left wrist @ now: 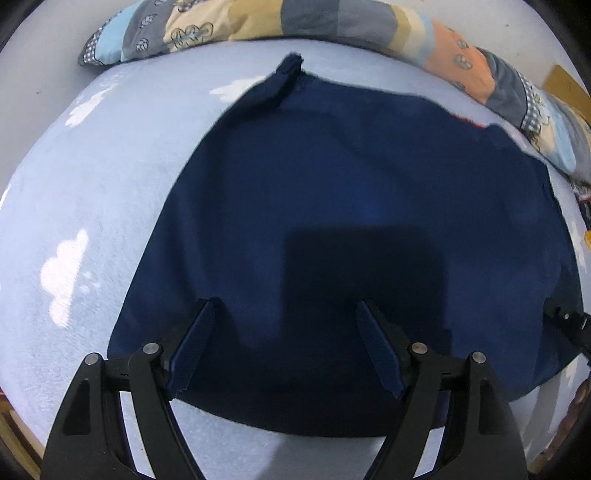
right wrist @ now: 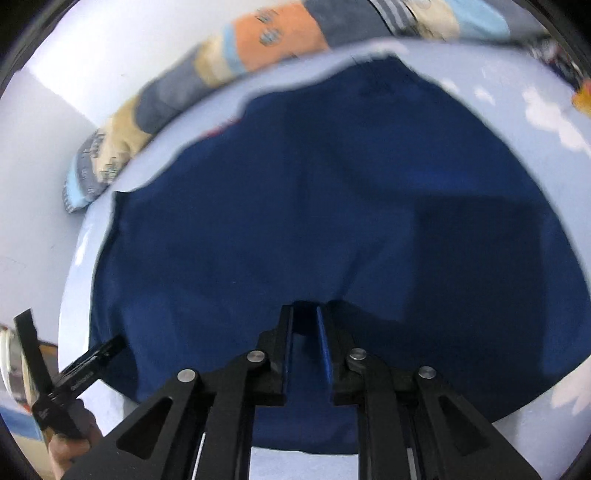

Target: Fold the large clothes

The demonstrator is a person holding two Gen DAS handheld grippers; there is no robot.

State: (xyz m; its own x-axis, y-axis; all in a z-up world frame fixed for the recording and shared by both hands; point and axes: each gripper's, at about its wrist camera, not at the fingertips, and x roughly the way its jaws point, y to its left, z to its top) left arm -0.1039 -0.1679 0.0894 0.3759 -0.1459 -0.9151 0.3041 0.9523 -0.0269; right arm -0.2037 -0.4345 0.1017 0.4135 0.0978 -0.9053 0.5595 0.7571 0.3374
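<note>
My left gripper [left wrist: 284, 306] hangs wide open, empty, over the navy garment [left wrist: 351, 221] filling mid-frame on the bed sheet [left wrist: 92, 184]. My right gripper [right wrist: 304, 314] is nearly closed; whether it pinches cloth I cannot tell. A one-sided drag could skew the fold.

Bare bedsheet [left wrist: 92, 206] left; patchwork quilt [left wrist: 332, 18] beyond.

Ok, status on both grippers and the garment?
Left gripper open over navy garment. Right gripper nearly shut; cloth pinched or not, can't tell. Patchwork quilt bunched beyond, clear.
</note>
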